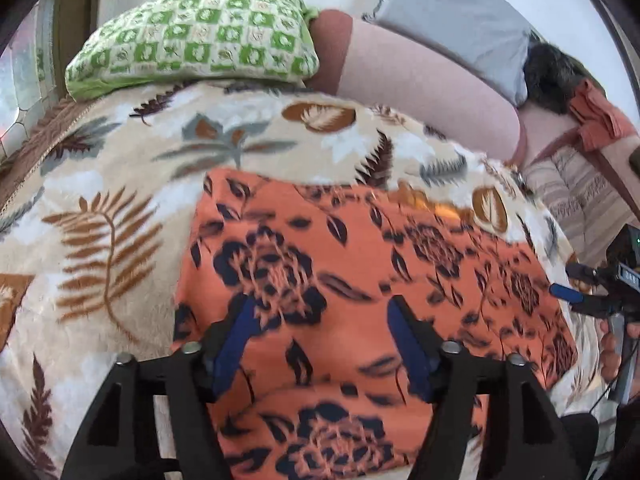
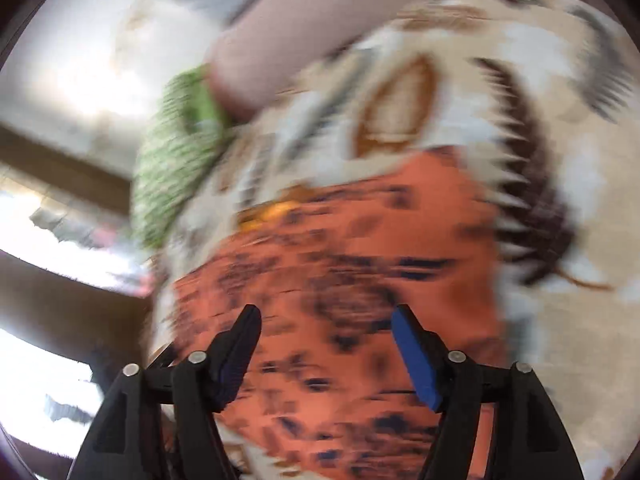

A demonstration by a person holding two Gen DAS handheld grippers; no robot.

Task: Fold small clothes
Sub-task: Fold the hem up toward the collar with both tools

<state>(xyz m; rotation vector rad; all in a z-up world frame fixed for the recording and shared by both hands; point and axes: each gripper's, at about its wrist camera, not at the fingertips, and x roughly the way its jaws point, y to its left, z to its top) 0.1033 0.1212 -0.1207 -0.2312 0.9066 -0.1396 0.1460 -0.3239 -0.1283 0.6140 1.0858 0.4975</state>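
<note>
An orange garment with dark blue flowers point(image 1: 360, 264) lies spread flat on a cream leaf-print blanket point(image 1: 120, 184). My left gripper point(image 1: 320, 304) is open just above the garment's near part, holding nothing. The right wrist view is blurred by motion; the same orange garment point(image 2: 360, 280) fills its middle. My right gripper point(image 2: 326, 312) is open over the garment, holding nothing. The right gripper also shows at the right edge of the left wrist view point(image 1: 576, 284), beside the garment's right edge.
A green checked pillow point(image 1: 200, 36) lies at the far end of the bed, with a pink bolster point(image 1: 420, 76) and a grey pillow point(image 1: 452, 16) to its right. More folded cloth point(image 1: 580, 192) lies at the far right. A bright window point(image 2: 48, 220) is on the left.
</note>
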